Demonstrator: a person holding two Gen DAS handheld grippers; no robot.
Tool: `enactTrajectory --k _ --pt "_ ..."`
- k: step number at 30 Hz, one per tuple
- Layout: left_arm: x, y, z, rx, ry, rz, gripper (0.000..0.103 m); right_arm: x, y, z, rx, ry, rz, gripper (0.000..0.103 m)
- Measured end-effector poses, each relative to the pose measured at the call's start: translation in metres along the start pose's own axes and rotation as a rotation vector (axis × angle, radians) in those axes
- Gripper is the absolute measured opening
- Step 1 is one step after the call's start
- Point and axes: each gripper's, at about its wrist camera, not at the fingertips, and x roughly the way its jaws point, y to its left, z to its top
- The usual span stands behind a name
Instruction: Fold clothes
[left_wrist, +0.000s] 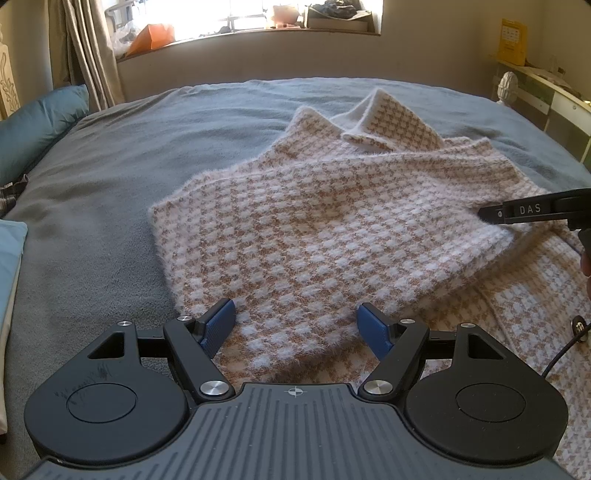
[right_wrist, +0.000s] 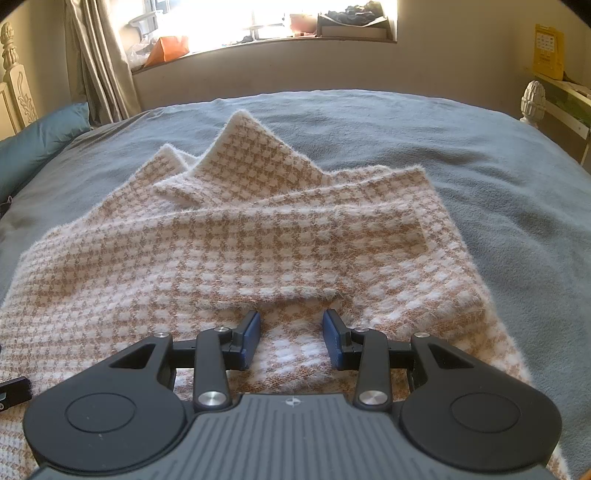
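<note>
Your left tongs (left_wrist: 297, 325) stand wide apart over the near edge of the houndstooth sweater (left_wrist: 314, 229), and your right tongs (right_wrist: 291, 341) stand half apart just above its near fold, neither clamped on anything; lower each until both pads straddle all the layers before you close. The sweater lies partly folded on the grey bed (left_wrist: 110, 177), collar (left_wrist: 388, 122) at its far end, so lift evenly and carry the near edge toward the collar.
</note>
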Motion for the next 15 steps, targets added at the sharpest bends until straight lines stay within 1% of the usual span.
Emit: enactTrajectory --k 15 --pt "0.0013 -0.0007 -0.0007 0.0 -0.001 0.003 0.075 0.0002 0.0003 -0.0006 -0.001 -0.002 -0.001 0.039"
